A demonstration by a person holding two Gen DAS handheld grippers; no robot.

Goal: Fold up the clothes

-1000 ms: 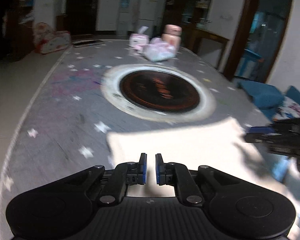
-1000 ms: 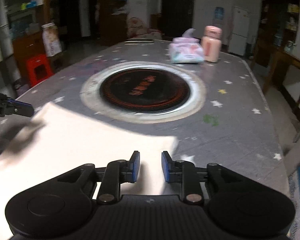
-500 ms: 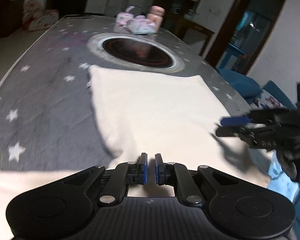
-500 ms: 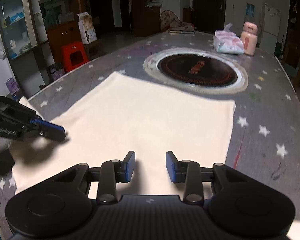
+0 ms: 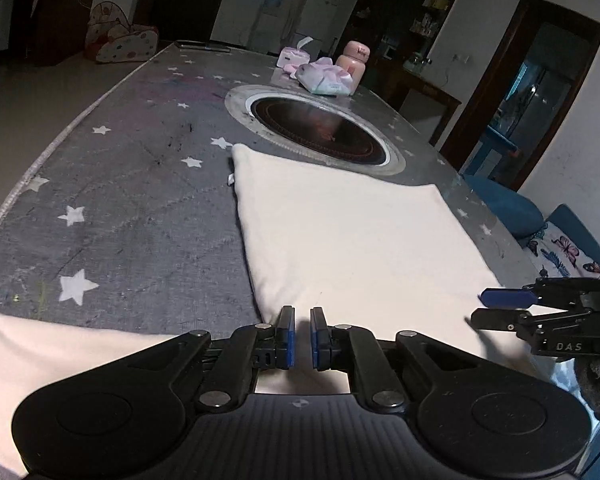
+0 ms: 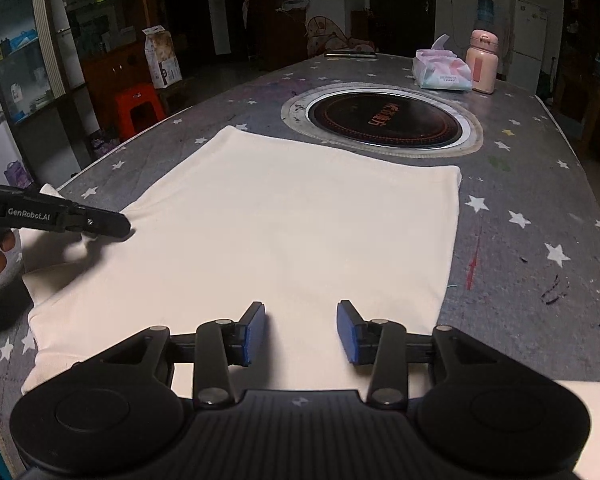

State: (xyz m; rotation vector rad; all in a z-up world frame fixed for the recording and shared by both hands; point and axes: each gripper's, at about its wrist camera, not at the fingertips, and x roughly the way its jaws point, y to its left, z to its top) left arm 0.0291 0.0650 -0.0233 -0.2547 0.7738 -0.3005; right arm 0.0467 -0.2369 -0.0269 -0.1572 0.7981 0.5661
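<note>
Cream garment (image 6: 284, 224), flat, smooth, before round hob (image 6: 382, 120); left tongs (image 5: 302, 338) narrow, empty; right tongs (image 6: 301, 330) opening, empty.

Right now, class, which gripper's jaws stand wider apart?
The right gripper: a wide, opening gap over the cream garment. The left gripper's jaws nearly meet.

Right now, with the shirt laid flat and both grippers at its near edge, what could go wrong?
1. The left gripper is shut, perhaps pinching the white shirt; the right gripper is opening with only flat cloth beneath, so a pull could skew the fold.
2. The shirt's far edge lies near the round burner; pushing forward could slide cloth onto it.
3. The tissue pack and pink bottle could be knocked by a wide swing.
</note>
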